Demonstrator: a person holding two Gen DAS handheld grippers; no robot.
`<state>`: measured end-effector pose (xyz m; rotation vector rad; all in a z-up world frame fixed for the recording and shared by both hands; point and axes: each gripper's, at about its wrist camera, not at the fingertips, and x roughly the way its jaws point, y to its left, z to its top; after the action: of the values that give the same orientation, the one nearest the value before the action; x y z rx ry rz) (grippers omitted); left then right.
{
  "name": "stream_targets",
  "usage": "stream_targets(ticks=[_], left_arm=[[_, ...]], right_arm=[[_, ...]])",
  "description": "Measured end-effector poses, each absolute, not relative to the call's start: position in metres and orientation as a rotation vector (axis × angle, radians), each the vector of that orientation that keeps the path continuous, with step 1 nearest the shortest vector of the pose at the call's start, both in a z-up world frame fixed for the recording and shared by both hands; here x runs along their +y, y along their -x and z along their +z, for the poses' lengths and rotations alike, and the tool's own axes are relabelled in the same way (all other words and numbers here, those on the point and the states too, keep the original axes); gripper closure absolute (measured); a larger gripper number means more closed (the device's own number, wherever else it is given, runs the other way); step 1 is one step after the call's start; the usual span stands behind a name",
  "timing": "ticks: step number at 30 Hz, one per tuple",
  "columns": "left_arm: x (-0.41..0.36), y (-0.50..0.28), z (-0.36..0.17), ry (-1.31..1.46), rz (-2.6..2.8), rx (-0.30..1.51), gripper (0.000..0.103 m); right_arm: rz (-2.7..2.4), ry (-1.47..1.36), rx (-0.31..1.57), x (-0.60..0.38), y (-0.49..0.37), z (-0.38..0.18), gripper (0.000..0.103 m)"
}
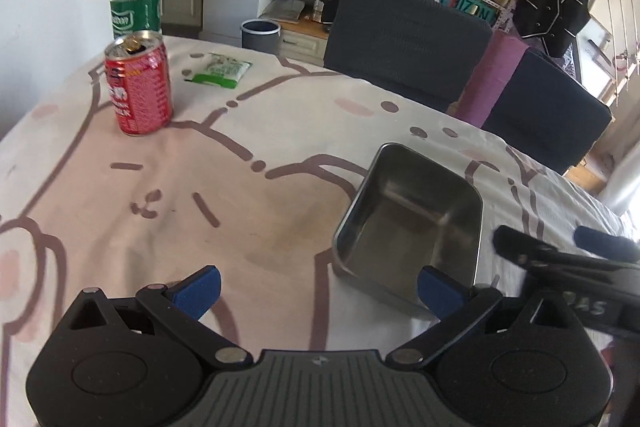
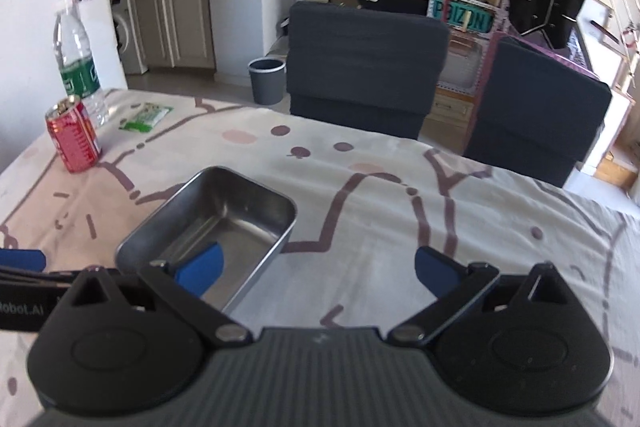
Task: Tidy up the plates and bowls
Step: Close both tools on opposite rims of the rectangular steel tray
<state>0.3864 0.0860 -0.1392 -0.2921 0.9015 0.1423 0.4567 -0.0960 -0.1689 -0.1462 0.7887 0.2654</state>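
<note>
On the tabletop (image 2: 380, 187) stand one steel tray (image 2: 216, 223), one red can (image 2: 74, 139) at ten o'clock, one water bottle (image 2: 76, 67) and one green packet (image 2: 146, 117). Two dark chairs (image 2: 364, 67) and one grey bin (image 2: 267, 81) stand beyond at twelve o'clock.

Both views are taken low over the table (image 1: 280, 131), faced toward the chairs (image 2: 366, 67); the steel tray (image 1: 412, 215) (close up) is shared.
</note>
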Motion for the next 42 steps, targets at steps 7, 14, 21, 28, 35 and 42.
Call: stream_targets(ticks=[7,14,21,28,35,42], left_arm=[[0.071,-0.399,-0.156,0.211,0.125,0.937,0.000],[0.066,-0.394,-0.152,0.026,0.144,0.886,0.000],[0.076,-0.396,-0.148,-0.042,0.221,0.844,0.000],[0.090,-0.396,-0.144,-0.191,0.350,0.755,0.000],[0.096,-0.396,-0.141,-0.158,0.310,0.766,0.000],[0.098,-0.391,-0.123,0.163,0.210,0.782,0.000]], right_arm=[[0.240,0.131,0.851,-0.101,-0.476,-0.194,0.000],[0.165,0.185,0.845,-0.119,-0.473,-0.197,0.000],[0.255,0.080,0.807,-0.125,-0.471,-0.183,0.000],[0.307,0.078,0.826,-0.112,-0.473,-0.186,0.006],[0.292,0.067,0.854,-0.117,-0.474,-0.190,0.030],[0.375,0.076,0.862,-0.107,-0.487,-0.194,0.044]])
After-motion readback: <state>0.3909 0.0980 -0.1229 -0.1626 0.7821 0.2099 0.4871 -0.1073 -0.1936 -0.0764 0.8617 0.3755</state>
